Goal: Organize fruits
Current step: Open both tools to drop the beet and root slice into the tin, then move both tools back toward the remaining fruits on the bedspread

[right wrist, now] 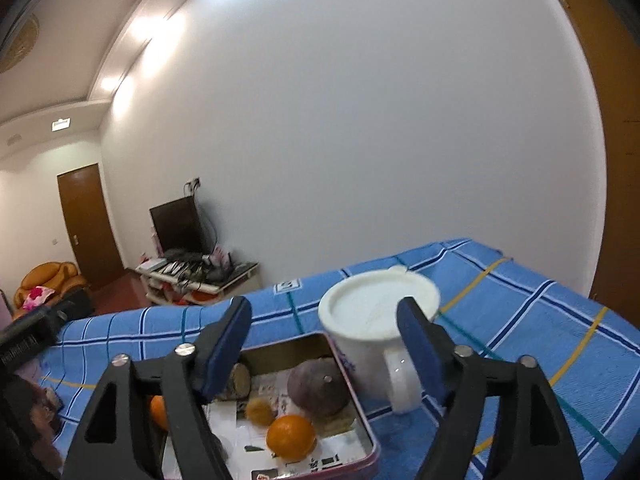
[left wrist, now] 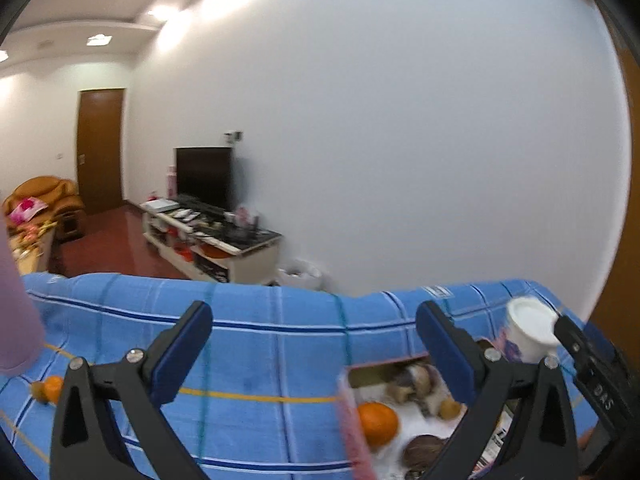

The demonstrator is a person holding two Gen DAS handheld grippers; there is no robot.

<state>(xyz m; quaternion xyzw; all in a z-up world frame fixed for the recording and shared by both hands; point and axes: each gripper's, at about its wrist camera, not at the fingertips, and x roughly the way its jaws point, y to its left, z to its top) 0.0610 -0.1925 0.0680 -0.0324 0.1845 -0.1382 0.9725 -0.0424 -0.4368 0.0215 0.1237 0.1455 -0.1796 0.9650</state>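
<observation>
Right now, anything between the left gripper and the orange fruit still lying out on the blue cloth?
Nothing visible. The loose orange fruit lies on the blue cloth, left of the open left gripper; only bare cloth between. The tin sits to the gripper's right.

A blue checked cloth [right wrist: 520,304] is covering the surface. A tin [right wrist: 362,412] and white mug [right wrist: 372,344] are sitting on it, touching; an orange [left wrist: 52,388] is lying well apart.
</observation>
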